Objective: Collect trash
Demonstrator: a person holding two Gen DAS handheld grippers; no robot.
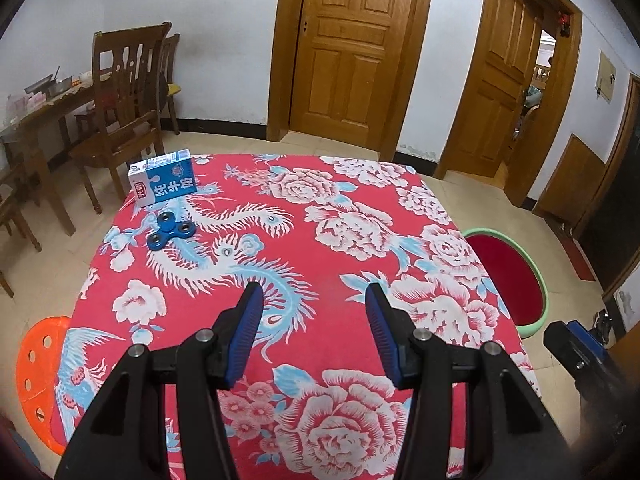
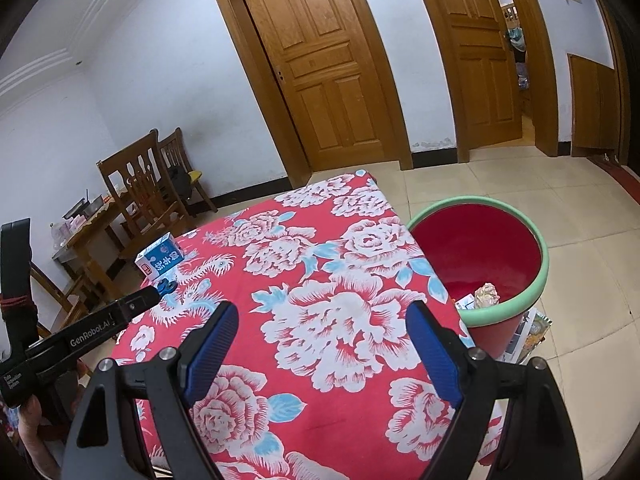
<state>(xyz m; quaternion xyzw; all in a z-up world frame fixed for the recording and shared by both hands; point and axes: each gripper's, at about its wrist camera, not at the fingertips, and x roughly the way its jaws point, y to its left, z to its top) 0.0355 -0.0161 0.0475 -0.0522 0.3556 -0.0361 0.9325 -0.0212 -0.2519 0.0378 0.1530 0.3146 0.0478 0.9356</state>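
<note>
A blue and white milk carton (image 1: 163, 176) lies at the far left corner of the table with the red flowered cloth (image 1: 320, 208); it also shows in the right wrist view (image 2: 160, 260). A blue fidget spinner (image 1: 170, 232) lies just in front of it. A red bin with a green rim (image 2: 478, 260) stands on the floor right of the table, with crumpled paper (image 2: 486, 294) inside. My left gripper (image 1: 314, 292) is open and empty over the table's near middle. My right gripper (image 2: 322, 314) is open and empty above the table's right side, near the bin.
Wooden chairs (image 1: 124, 100) and a cluttered side table (image 1: 44, 104) stand at the far left. An orange stool (image 1: 40, 368) sits by the table's near left corner. Wooden doors (image 1: 352, 52) line the back wall. Papers (image 2: 530, 332) lie on the floor by the bin.
</note>
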